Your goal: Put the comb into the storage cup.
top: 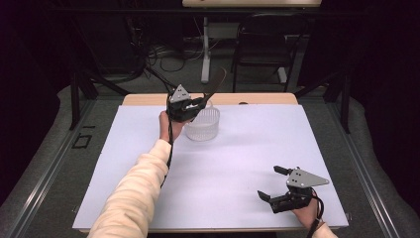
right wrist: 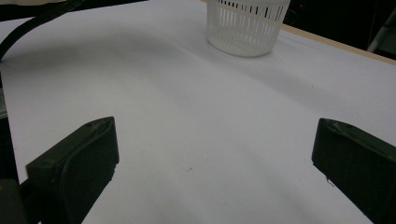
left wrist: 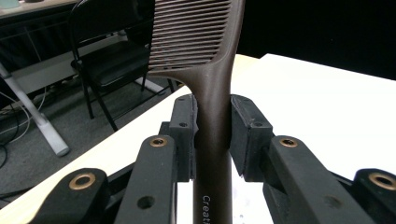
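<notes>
A dark brown comb (left wrist: 212, 70) is clamped by its handle between the pads of my left gripper (left wrist: 212, 135), teeth end pointing away. From above, that left gripper (top: 198, 103) is raised over the near-left rim of a white slotted basket (top: 203, 125) at the back of the table, and the comb (top: 216, 83) slants up and to the right beyond it. My right gripper (top: 271, 182) rests low near the front right corner, jaws wide apart with nothing between them. In the right gripper view the basket (right wrist: 246, 25) stands far ahead.
A white sheet (top: 233, 163) covers the table, with a wooden edge (top: 257, 98) showing at the back. Behind the table stand a black folding chair (top: 262, 42) and a desk leg among floor cables.
</notes>
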